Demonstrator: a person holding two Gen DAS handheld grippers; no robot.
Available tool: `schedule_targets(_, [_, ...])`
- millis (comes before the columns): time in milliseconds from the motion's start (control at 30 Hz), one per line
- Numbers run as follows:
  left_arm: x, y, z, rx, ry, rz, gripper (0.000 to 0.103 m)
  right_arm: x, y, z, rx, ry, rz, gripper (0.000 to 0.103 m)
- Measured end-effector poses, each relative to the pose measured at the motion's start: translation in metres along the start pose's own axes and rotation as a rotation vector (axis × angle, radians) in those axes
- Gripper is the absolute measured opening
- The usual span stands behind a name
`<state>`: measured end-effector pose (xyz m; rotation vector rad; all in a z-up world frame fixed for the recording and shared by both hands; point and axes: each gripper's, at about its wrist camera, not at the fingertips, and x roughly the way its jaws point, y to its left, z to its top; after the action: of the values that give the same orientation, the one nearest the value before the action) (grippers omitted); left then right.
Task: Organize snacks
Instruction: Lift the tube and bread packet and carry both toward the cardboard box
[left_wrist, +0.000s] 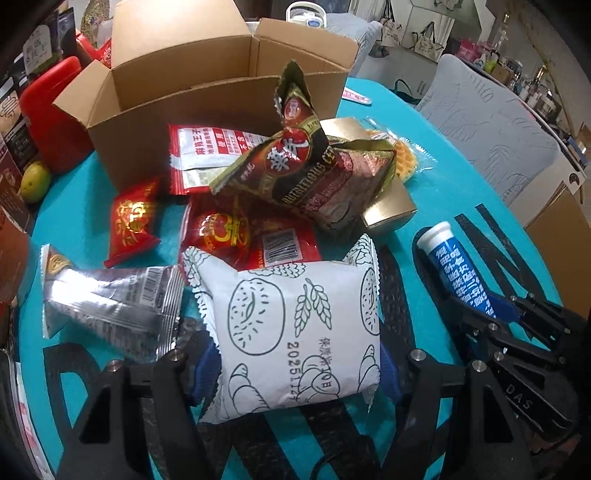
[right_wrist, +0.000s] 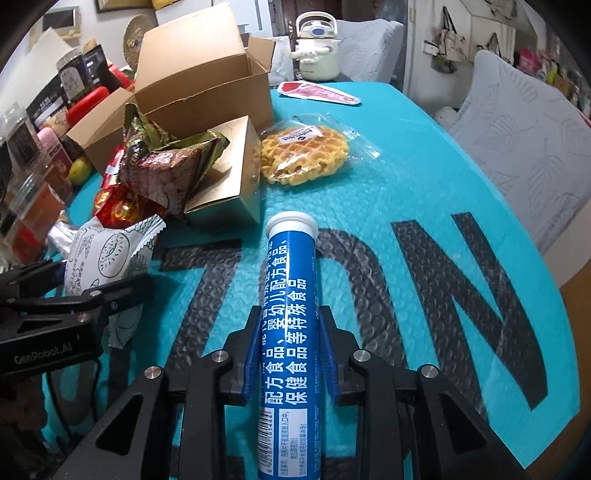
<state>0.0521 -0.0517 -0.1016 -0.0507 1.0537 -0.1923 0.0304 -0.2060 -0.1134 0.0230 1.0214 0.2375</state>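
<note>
Your left gripper (left_wrist: 297, 365) has its blue pads closed on the near end of the white bread packet (left_wrist: 295, 328), which lies by the near edge of the table (left_wrist: 461, 184), its far corners touching the red packet (left_wrist: 251, 236) and the silver packet (left_wrist: 110, 302) in the pile. Your right gripper (right_wrist: 290, 354) is clamped on the blue tablet tube (right_wrist: 290, 317), fingers bearing on its lower half, white cap free ahead. Risks, as judged: the bread packet is soft and air-filled, held only by one end, so it is likely to sag or slip when lifted, and its serrated far edge may drag the neighbouring packets. A hard squeeze could crush the contents. The tube is smooth and round; gripped well behind its cap, it could pivot or slide out between the pads if swung quickly. The two grippers sit close together, so crossing paths toward the open cardboard box (left_wrist: 207, 96) at the far left of the table invites a collision, and the cereal bag (left_wrist: 306, 166) propped on the gold box (left_wrist: 388, 210) could topple if brushed. Orientation: the tube's long axis runs along your right fingers, cap pointing away toward the gold box; the bread packet's long axis likewise points from the left gripper toward the pile
</note>
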Motion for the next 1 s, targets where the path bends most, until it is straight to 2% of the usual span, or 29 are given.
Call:
schedule_targets(233, [-0.022, 0.000, -0.008, 0.006, -0.052, -0.014, 0.069, -0.015, 0.010, -0.010, 0.026, -0.027, 0.100, 0.028])
schedule_targets(500, [-0.056, 0.006, -0.010, -0.011, -0.136, -0.011, 0.069, -0.037, 0.031, -0.009, -0.018, -0.079, 0.176, 0.028])
schedule_targets(1000, [-0.101, 0.022, 0.013, -0.067, -0.297, 0.037, 0.069, -0.072, 0.069, 0.031, -0.167, -0.211, 0.292, 0.028])
